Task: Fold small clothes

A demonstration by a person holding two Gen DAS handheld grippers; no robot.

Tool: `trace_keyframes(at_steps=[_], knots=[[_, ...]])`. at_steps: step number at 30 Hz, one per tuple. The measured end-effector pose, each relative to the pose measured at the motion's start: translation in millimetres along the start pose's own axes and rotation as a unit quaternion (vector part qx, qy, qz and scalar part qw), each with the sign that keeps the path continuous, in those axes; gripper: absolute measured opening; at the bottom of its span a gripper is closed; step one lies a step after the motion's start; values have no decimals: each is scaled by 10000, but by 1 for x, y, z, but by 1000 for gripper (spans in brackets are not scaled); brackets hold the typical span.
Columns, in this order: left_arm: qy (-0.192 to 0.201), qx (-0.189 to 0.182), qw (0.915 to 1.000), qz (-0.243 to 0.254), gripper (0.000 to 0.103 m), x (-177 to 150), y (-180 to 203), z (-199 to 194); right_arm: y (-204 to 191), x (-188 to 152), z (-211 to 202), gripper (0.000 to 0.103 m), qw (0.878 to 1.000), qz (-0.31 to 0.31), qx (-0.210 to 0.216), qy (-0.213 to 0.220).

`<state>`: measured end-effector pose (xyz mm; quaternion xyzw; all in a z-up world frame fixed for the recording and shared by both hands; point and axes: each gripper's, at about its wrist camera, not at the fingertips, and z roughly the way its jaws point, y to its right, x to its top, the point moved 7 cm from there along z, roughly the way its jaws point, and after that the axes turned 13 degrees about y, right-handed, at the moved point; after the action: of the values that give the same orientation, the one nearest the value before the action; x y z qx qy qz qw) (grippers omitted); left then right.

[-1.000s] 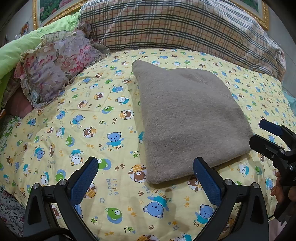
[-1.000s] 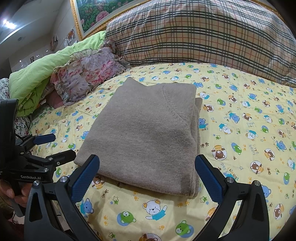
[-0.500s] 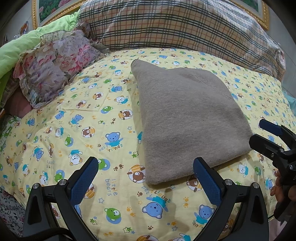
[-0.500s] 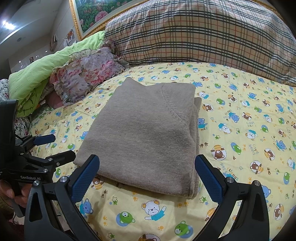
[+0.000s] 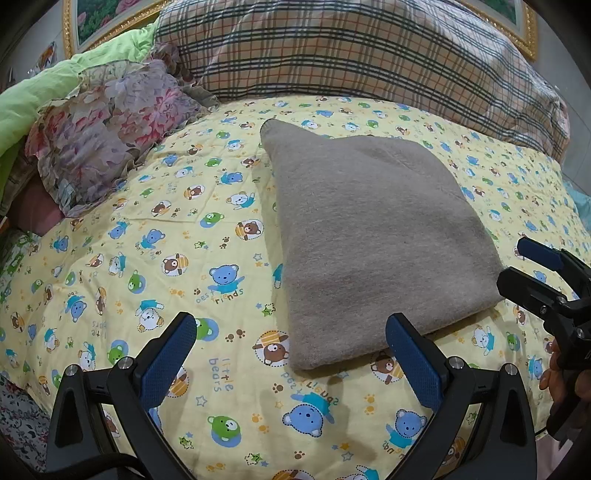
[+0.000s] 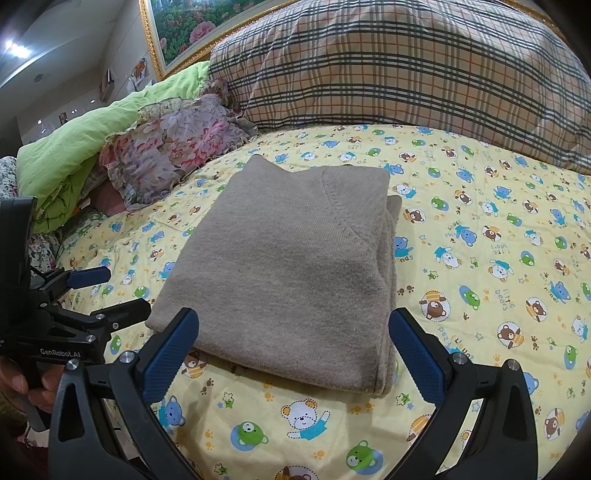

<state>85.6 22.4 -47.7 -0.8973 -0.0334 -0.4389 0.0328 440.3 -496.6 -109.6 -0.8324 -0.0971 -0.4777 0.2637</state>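
Observation:
A grey-brown knitted garment (image 5: 373,236) lies folded into a neat rectangle on the yellow bear-print bedspread (image 5: 155,258); the right wrist view shows the garment (image 6: 291,266) with stacked layers along its right edge. My left gripper (image 5: 291,354) hovers open just short of its near left corner, nothing between the blue pads. My right gripper (image 6: 293,343) is open too, its fingers straddling the near edge from above without touching. Each gripper appears in the other's view: the right gripper (image 5: 528,269) at the right, the left gripper (image 6: 110,291) at the left.
A large plaid pillow (image 5: 351,51) lies across the head of the bed. A floral ruffled pillow (image 5: 107,125) and a green quilt (image 6: 92,144) sit at the left. A framed flower painting (image 6: 192,26) hangs behind. A hand (image 6: 22,384) holds the left gripper.
Both grippers stay open and nearly still; the views have shifted only very slightly, and the folded garment has not moved.

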Motion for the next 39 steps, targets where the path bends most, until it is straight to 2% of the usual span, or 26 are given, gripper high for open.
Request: trace_keyframes(at_steps=[14,25,39], knots=[[43,-92,9999,-68,102,8,-2,4,10,9,1,103,10000,-20,-50,-22],[33,41,9999,-110,102,12,-10,14,18,13,7,103,9999,43,-82,-81],[-26,19,10000,-92,102,12,-6,18,20,14,8,103,9999,88,-69,-100]])
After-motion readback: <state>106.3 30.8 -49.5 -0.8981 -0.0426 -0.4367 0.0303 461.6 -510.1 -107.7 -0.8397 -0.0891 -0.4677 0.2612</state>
